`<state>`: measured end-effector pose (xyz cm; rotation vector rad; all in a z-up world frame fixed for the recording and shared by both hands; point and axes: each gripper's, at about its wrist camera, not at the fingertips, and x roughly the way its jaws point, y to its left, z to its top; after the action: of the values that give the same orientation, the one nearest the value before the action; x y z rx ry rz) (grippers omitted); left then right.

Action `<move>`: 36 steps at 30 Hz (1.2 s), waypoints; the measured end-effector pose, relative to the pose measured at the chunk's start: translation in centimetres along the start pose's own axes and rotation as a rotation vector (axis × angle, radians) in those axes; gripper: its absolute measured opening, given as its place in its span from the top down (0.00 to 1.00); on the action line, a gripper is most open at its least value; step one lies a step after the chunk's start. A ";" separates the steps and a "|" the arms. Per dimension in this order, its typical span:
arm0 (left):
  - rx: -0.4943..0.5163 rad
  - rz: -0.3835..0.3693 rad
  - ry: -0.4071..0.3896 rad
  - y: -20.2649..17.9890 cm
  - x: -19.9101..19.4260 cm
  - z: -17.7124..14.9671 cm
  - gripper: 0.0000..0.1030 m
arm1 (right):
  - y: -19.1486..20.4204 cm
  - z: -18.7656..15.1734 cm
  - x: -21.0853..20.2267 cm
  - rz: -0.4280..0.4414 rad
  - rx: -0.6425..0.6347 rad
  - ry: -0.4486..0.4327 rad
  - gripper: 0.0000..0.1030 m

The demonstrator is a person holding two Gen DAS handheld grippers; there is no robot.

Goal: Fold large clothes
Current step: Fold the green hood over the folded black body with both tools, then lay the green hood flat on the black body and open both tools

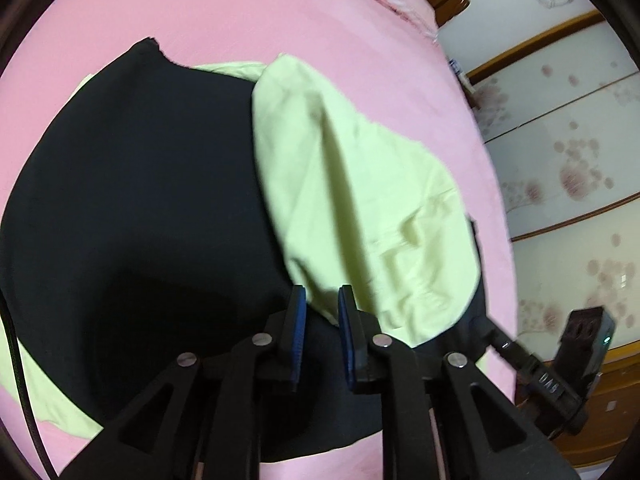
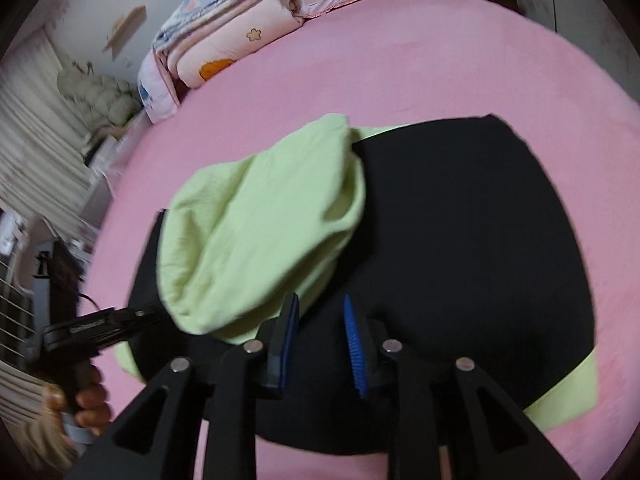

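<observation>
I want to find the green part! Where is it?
The light green fabric lies folded over the black garment on the pink bed, left of centre in the right wrist view, right of centre in the left one.

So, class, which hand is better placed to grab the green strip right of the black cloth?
Right, probably. The green strip lies just beside the right gripper, fingers open and empty; the left gripper faces the folded flap.

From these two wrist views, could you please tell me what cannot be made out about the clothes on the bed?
- Light green garment: motion blur in both views hides its type and seams.
- Black garment: uniformly dark, so folds and edges are unreadable; its near edge sits behind the right tool.
- Green cloth under the black one: mostly covered, extent unknown.
- Left tool: no cloth visible between its fingers; contact unclear.
</observation>
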<state>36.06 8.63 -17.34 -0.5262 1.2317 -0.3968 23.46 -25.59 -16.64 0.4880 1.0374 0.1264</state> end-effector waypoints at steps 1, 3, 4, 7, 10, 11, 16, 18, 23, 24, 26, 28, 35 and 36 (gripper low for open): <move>-0.002 -0.006 -0.008 -0.3 -0.1 0.2 0.82 | 0.5 -0.3 0.0 0.017 0.009 -0.001 0.76; -0.007 -0.011 -0.023 -0.6 -0.5 0.1 0.78 | 1.5 0.2 0.4 0.044 0.023 0.001 0.76; -0.009 -0.015 -0.026 -0.8 -0.4 0.2 0.78 | 1.8 0.2 0.5 0.055 0.028 0.000 0.76; -0.004 -0.029 -0.026 -1.1 -0.2 0.4 0.77 | 2.9 0.3 0.9 0.082 0.022 0.001 0.76; 0.024 -0.011 0.004 -1.7 0.8 0.7 0.77 | 3.5 0.2 1.8 0.090 0.017 0.014 0.76; 0.034 -0.015 0.019 -1.8 1.0 0.8 0.77 | 3.9 0.2 2.5 0.082 0.016 0.032 0.76; 0.091 -0.020 0.075 -3.9 2.8 0.6 0.65 | 4.1 -0.1 4.3 0.067 0.034 0.065 0.76; 0.104 -0.001 0.079 -4.5 3.5 0.5 0.62 | 4.0 0.1 5.0 0.088 0.070 0.079 0.76; 0.139 0.097 0.081 -5.1 3.9 0.7 0.92 | 3.5 0.6 6.0 0.113 0.143 0.075 0.76; 0.143 0.108 0.077 -5.2 3.6 0.6 0.93 | 3.7 0.6 5.9 0.085 0.122 0.055 0.77; 0.153 0.114 0.062 -5.4 2.8 0.5 0.94 | 4.6 0.4 5.4 0.060 0.069 0.027 0.88; 0.186 0.137 0.043 -5.8 1.5 0.1 0.94 | 5.1 0.1 4.6 0.050 0.050 0.012 0.90; 0.280 0.247 0.092 -5.9 1.1 -3.1 0.94 | 5.2 -3.3 2.8 0.030 0.078 0.033 0.91; 0.279 0.267 0.112 -5.8 2.1 -3.4 0.94 | 5.0 -3.8 3.5 0.015 0.081 0.050 0.91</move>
<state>33.43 2.15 -16.44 -0.0993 1.3085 -0.3669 22.62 -18.78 -18.75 0.5688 1.0915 0.1101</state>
